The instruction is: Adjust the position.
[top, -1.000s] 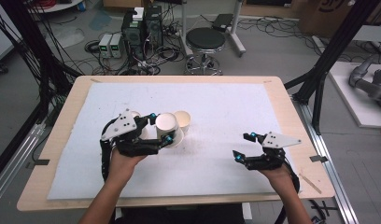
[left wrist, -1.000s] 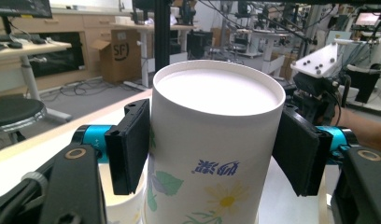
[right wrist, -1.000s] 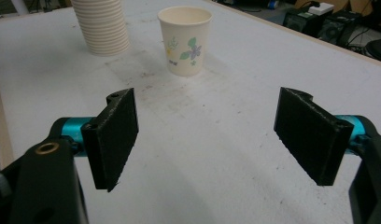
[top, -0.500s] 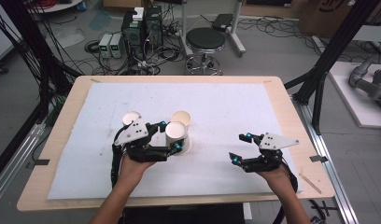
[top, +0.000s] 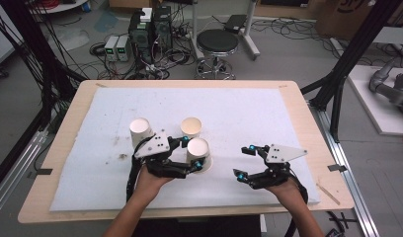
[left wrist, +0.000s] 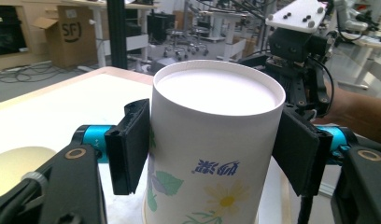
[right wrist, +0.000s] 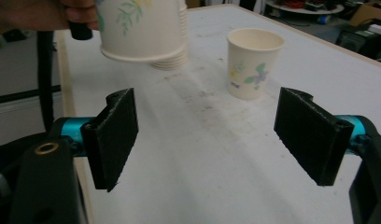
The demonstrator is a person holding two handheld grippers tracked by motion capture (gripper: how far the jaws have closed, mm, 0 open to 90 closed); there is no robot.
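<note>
Table [top: 81, 106] with white mat, seen from above. Left to far centre: an upturned paper cup [top: 141, 131], then an upright paper cup [top: 191, 127]. Near centre: the left gripper [top: 192, 154] closes on an upturned flowered cup [top: 198, 152], its pads pressing both sides above a stack of cups [right wrist: 172, 58]. Right: the right gripper [top: 244, 161] is wide open, holding nothing, over bare mat.

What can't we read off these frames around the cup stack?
- Cup stack: top cut off by the right gripper view's upper edge; count unclear.
- Left tongs: contact with the stack unclear; pads sit close beside it.
- Stack base: cut off by the left gripper view's bottom edge.
</note>
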